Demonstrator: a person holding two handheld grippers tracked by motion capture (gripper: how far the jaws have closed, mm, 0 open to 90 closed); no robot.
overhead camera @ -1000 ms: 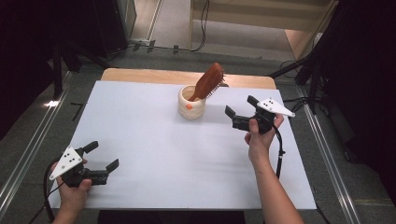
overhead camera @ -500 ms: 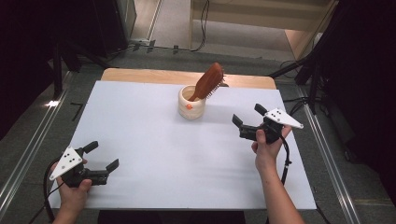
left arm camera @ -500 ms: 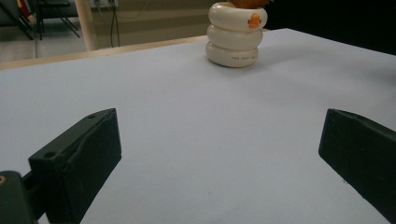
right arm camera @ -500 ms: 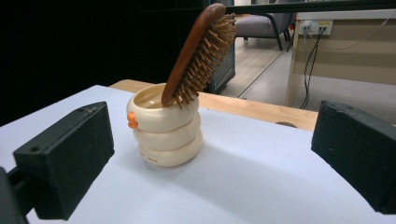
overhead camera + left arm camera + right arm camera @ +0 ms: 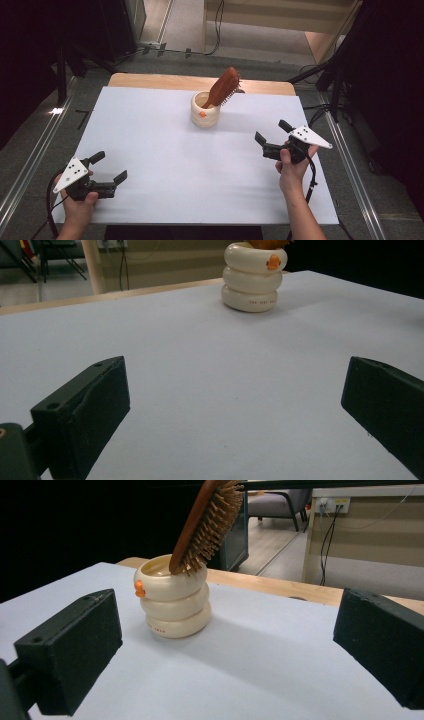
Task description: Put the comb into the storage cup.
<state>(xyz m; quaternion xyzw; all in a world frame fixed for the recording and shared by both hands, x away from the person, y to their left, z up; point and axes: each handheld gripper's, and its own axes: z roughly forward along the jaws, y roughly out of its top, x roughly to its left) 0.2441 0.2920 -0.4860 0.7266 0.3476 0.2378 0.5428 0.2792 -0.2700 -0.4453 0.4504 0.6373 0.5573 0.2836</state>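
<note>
At the near left corner of the white table [image 5: 150,145], the left gripper [image 5: 110,170] is resting low in the person's left hand [image 5: 80,205], its jaws spread wide and holding nothing. It is sitting well apart from everything else, which suggests it is simply parked out of the way, pointing toward the middle of the board.

Toward the far middle, a cream ringed cup [image 5: 205,110] is standing upright on the table, with a small orange mark on its rim. A wooden hairbrush [image 5: 225,86] is leaning out of it, handle down inside and bristled head tilting up and to the right; the cup's rim is propping it at that slant.

On the right, the right gripper [image 5: 272,137] is being held above the surface by the right hand [image 5: 292,162], jaws also spread and empty. It is aiming left and far toward the cup, well apart from it, which in its own view is sitting between the two jaws, so this hand is probably the one working with the brush.
</note>
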